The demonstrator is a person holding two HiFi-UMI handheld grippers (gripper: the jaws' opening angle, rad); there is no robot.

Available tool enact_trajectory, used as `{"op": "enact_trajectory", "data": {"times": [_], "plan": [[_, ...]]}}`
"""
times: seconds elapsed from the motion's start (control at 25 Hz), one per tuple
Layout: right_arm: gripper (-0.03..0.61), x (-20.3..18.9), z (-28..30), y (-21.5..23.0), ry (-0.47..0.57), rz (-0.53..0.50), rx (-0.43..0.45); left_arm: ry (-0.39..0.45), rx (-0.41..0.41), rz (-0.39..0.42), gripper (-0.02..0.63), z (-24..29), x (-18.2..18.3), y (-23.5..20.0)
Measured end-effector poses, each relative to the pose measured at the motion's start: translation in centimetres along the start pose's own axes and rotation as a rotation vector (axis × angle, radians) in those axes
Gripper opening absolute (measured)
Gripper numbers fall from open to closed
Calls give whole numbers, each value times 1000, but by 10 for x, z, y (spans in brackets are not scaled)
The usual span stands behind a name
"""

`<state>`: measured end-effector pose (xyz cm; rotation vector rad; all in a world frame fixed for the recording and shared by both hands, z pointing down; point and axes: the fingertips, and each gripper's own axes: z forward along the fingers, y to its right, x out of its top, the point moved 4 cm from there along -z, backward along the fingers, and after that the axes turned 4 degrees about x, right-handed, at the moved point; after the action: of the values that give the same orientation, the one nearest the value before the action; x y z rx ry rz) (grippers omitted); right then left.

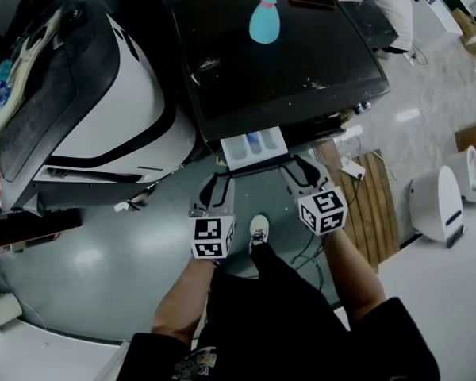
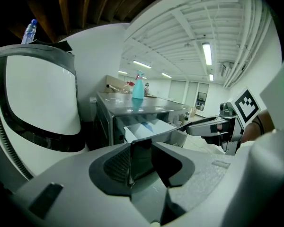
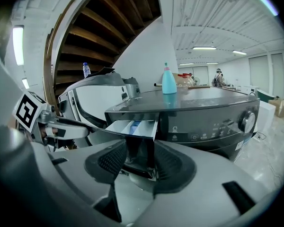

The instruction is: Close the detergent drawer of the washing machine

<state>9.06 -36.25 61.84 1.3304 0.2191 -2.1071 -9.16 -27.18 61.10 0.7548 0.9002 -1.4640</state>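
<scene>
The dark washing machine [image 1: 278, 62] has its white detergent drawer [image 1: 254, 143] pulled out toward me. My left gripper [image 1: 216, 185] is at the drawer's left front corner and my right gripper [image 1: 300, 169] at its right front corner. In the left gripper view the drawer [image 2: 144, 128] lies just beyond the jaws [image 2: 146, 160], and its dark front panel shows in the gap. The right gripper view has the drawer [image 3: 131, 127] just above the jaws [image 3: 139, 157], again with the dark panel in the gap. Both grippers stand partly open, and I see no pad pressing on the panel.
A blue spray bottle [image 1: 263, 18] stands on the machine's top. A large white and black machine [image 1: 103, 101] fills the left. A wooden pallet [image 1: 373, 205] and a white appliance [image 1: 436, 201] sit on the right. My shoe [image 1: 259, 230] is between the grippers, and cables lie on the floor.
</scene>
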Motion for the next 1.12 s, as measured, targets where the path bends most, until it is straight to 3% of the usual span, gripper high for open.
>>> {"op": "enact_trajectory", "data": {"times": [0.76,1.12], "plan": [[189,22,39,19,28,49,-6,-9,89,-55,135,35,17,-19],[195,29,54,24,34,90,-55,-17,192,-98,135,47,24,-26]]}}
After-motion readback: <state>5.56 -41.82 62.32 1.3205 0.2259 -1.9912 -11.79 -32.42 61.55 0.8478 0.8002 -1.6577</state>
